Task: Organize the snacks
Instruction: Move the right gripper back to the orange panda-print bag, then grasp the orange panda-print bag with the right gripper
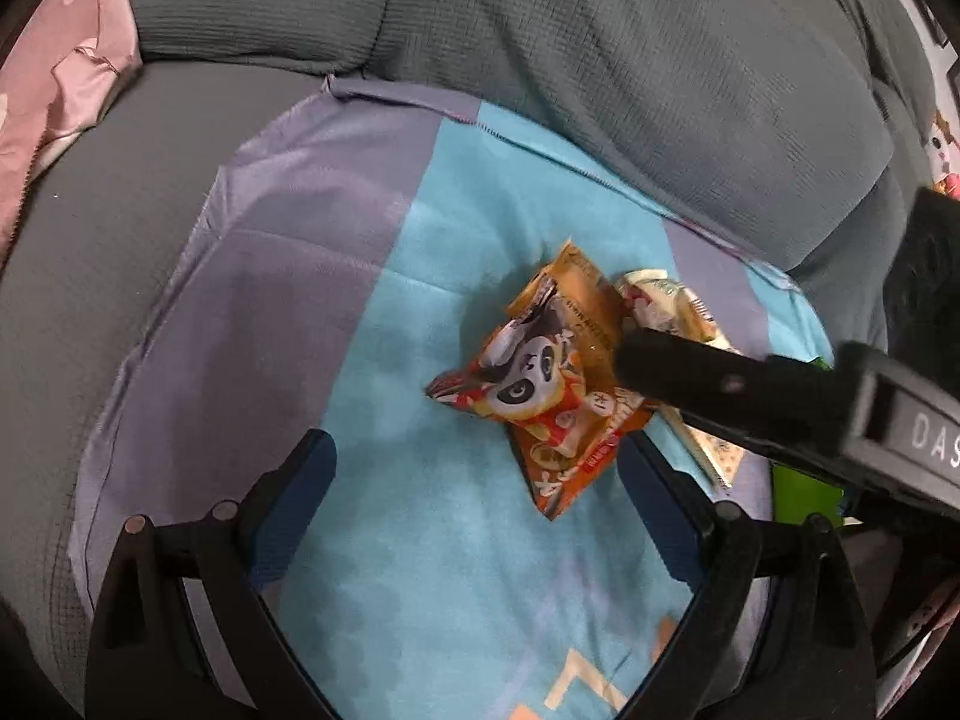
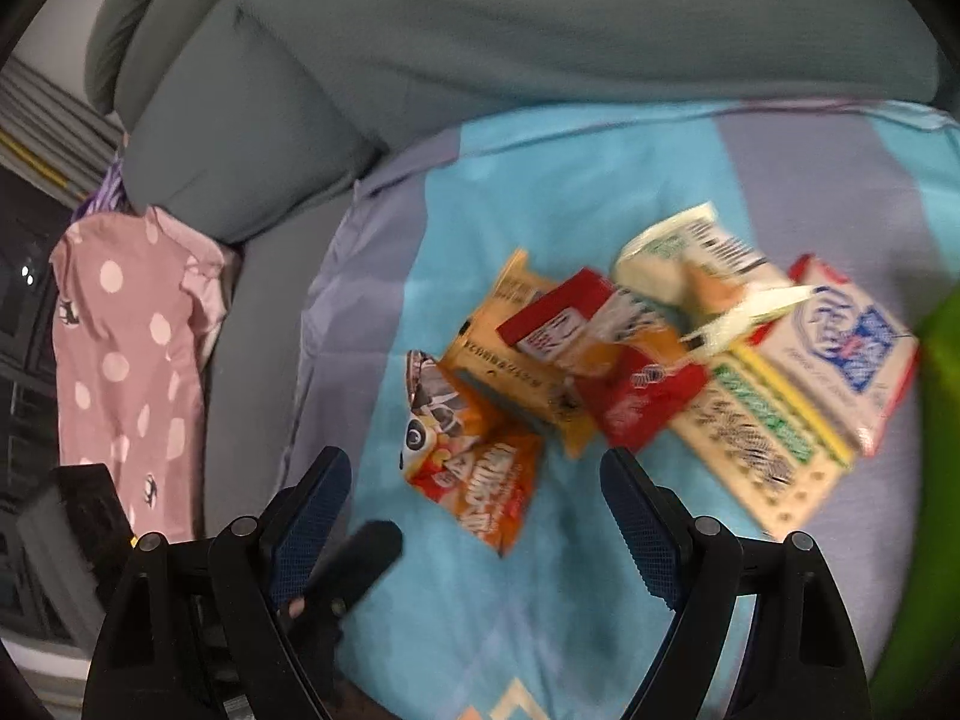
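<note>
**Both grippers close in on a snack pile spread over a sofa cloth**

A heap of snack packets lies on a blue and lilac cloth (image 2: 630, 168) laid over a grey sofa (image 2: 480, 18), with both handheld grippers hanging above it, jaws apart and holding nothing. In the right wrist view, the right gripper (image 2: 474, 480) frames the orange panda packet (image 2: 474, 450), which sits at the near edge of the pile, roughly at the centre of the frame. Behind it, toward 1 o'clock, a tan packet (image 2: 504, 354) and a red packet (image 2: 624, 384) overlap; further toward 2 o'clock lie a cream patterned packet (image 2: 762, 444) and a white packet with blue print (image 2: 840, 354). Motion blur smears the labels.

From the left wrist view, the left gripper (image 1: 474, 462) also points at the panda packet, while one dark finger of the right gripper crosses in from 3 o'clock, its tip on or just over the packet's far corner; contact cannot be confirmed. A pink dotted pillow (image 2: 120, 360) rests at 9 o'clock, and a green object (image 2: 936, 420) shows at the right edge, too blurred to identify.

The step in hand appears to be picking the panda packet. It would go best with one gripper yielding to the other, the fingers lowered to straddle a crimped edge rather than the puffed middle, and a gentle squeeze, since the foil looks slippery and the neighbouring tan packet could drag along.
</note>
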Demonstrator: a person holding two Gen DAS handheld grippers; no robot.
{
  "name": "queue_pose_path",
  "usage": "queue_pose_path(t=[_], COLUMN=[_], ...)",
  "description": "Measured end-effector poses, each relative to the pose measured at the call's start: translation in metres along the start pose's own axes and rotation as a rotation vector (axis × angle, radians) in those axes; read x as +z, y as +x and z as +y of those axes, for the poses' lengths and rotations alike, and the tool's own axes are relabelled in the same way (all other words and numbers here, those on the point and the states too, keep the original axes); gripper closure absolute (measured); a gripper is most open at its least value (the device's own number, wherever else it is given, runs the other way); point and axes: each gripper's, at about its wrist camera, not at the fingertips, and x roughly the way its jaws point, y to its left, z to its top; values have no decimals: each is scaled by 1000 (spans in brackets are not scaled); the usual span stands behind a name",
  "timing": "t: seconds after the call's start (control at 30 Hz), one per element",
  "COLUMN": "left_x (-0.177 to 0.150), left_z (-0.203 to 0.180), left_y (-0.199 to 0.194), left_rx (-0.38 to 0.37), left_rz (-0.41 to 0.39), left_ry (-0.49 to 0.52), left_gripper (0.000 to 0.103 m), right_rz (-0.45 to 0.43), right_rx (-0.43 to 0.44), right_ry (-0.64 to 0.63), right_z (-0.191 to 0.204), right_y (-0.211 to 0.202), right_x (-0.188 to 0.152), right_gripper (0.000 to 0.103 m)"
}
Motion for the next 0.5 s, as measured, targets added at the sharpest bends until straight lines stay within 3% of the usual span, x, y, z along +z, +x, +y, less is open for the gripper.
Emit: queue_pose_path(t=[0.17, 0.33, 0.43, 0.5], left_x=[0, 2, 3, 2], left_z=[-2, 3, 2, -4], left_y=[18, 27, 33, 37], left_rx=[-90, -109, -158, -194], left_rz=[70, 106, 148, 178], left_ry=[-26, -55, -63, -55], left_gripper=[10, 24, 42, 64], right_rz=[46, 93, 135, 133], right_rx=[-13, -97, -81, -54], right_ry=[-26, -138, -162, -164], right_z=[9, 22, 22, 19], right_y=[27, 48, 60, 62], right_x=[10, 15, 15, 14], right_gripper=[19, 35, 39, 44])
